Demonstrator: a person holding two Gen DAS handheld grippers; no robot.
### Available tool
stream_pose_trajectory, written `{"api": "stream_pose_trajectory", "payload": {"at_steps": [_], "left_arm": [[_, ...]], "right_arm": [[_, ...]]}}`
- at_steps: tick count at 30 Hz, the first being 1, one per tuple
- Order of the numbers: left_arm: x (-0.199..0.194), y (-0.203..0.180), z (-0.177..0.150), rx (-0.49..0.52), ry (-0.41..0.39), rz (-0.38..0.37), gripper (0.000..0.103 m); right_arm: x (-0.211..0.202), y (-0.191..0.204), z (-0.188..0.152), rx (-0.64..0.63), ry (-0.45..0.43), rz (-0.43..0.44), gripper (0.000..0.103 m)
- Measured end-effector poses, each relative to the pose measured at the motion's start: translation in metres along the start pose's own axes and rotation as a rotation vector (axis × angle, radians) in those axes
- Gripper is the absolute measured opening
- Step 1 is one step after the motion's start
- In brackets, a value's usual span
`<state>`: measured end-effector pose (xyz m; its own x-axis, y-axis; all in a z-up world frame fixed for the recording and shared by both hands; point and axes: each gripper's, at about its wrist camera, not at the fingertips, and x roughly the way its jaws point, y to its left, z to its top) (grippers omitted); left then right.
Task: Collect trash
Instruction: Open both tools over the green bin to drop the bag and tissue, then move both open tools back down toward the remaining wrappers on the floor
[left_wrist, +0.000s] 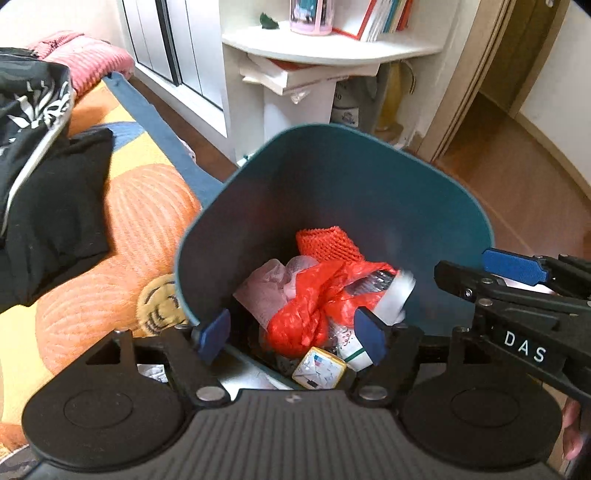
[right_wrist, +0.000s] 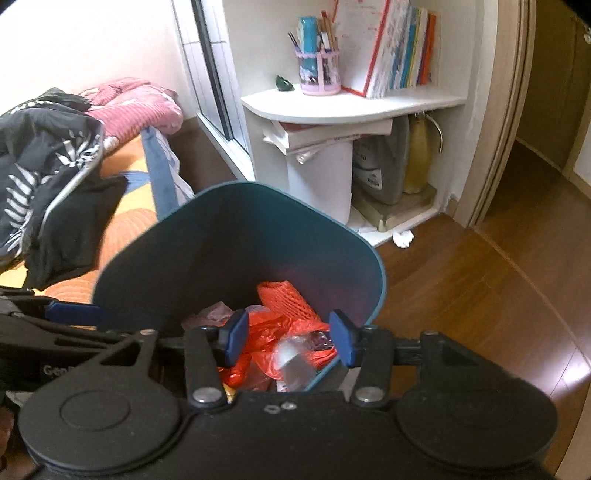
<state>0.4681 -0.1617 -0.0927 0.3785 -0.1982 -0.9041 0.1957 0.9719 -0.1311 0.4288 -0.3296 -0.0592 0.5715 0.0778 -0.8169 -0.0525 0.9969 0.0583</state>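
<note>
Room: wood floor (right_wrist: 480, 280), white corner shelf (right_wrist: 351, 103) with books (right_wrist: 399, 48) and pen cup (right_wrist: 319, 62); bed (left_wrist: 122, 206) with orange-patterned cover and dark clothes (left_wrist: 48, 206) just beside teal bin (left_wrist: 332, 177). Bin sits directly under both claws. Inside it: red plastic bag (left_wrist: 306, 310), orange foam net (left_wrist: 327, 242), small carton (left_wrist: 319, 369). Left claw (left_wrist: 291, 334) spread wide over the trash, nothing gripped. Right claw (right_wrist: 288, 336) likewise parted, empty, above bin's near rim. Crumpled white paper (right_wrist: 402, 238) lies on floor by shelf.
</note>
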Motion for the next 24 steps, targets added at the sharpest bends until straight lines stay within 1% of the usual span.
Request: {"api": "stream_pose_trajectory", "payload": {"at_steps": [14,19,24], "left_arm": [[-0.103,0.016,-0.027,-0.011,-0.125,-0.038,0.074],[-0.142,0.029,-0.044,-0.023,-0.16,-0.036,0.074],[-0.178,0.049,-0.068,-0.048,-0.19,-0.042,0.074]], "right_arm": [[-0.081,0.032,-0.005,-0.045,-0.077,0.081,0.049],[-0.11,0.049,-0.008,-0.074,-0.091,0.127,0.049],[-0.132,0.077,-0.016,-0.134,-0.092,0.172,0.049]]}}
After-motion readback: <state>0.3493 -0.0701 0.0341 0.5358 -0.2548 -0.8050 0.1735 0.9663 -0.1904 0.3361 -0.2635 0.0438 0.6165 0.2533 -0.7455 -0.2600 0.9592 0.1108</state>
